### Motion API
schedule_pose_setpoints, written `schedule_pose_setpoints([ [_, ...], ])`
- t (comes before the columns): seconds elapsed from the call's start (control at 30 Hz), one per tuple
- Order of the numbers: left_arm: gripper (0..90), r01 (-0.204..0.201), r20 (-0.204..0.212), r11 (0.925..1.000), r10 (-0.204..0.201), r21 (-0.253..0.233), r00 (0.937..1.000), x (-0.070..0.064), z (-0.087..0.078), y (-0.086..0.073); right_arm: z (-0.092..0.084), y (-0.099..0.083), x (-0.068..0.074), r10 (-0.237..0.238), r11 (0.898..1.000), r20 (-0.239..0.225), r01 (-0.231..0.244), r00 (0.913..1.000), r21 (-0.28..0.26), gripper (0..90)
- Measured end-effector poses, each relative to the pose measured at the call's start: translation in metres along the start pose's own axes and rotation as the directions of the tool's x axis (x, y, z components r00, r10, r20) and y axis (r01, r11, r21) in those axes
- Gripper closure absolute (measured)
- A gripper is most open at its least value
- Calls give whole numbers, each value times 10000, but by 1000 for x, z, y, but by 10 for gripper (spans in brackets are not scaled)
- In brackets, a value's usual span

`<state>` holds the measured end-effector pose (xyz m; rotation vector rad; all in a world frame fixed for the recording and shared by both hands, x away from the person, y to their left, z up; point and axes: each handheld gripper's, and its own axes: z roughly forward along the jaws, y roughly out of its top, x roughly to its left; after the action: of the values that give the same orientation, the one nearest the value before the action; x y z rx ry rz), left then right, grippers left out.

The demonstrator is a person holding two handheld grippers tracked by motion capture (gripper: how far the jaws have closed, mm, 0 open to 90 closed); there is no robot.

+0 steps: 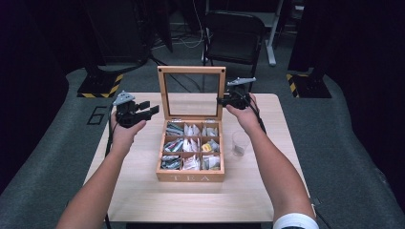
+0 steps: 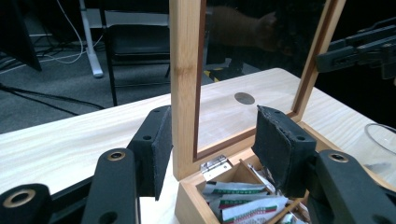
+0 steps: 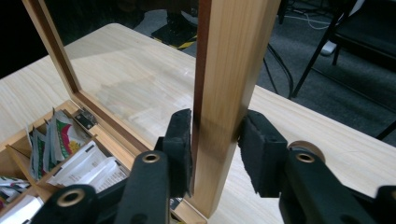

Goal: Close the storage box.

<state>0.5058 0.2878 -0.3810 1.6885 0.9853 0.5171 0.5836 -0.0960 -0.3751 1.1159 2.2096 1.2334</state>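
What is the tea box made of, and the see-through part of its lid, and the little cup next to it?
The tea box looks like pale wood with a smooth finish: you can see grain lines on its lid frame. The lid's window seems to be glass or clear plastic, since it mirrors a dim reflection and the table shows through. The cup looks like thin clear plastic, though it might be glass.

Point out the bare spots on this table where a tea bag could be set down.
Bare table lies in front of the tea box, left of it below the left gripper, and behind the upright lid. The right is tighter: a clear cup stands there, beneath the right gripper.
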Motion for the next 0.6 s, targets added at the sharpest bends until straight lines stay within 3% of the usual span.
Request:
schedule_pose_setpoints([
  [0.17, 466, -87, 28, 9999, 87, -87, 10000, -2, 12, 3, -3, -4, 2, -18, 9998, 14, 19, 10000, -208, 657],
  [0.4, 466, -343, 129, 9990, 339, 299, 9993, -1, 27, 5, -6, -5, 4, -156, 9996, -7, 156, 9999, -251, 656],
  [0.6, 477, -467, 114, 9984, 463, 327, 9989, -2, 36, 6, -8, -6, 7, -201, 9995, 36, 202, 9998, -241, 656],
])
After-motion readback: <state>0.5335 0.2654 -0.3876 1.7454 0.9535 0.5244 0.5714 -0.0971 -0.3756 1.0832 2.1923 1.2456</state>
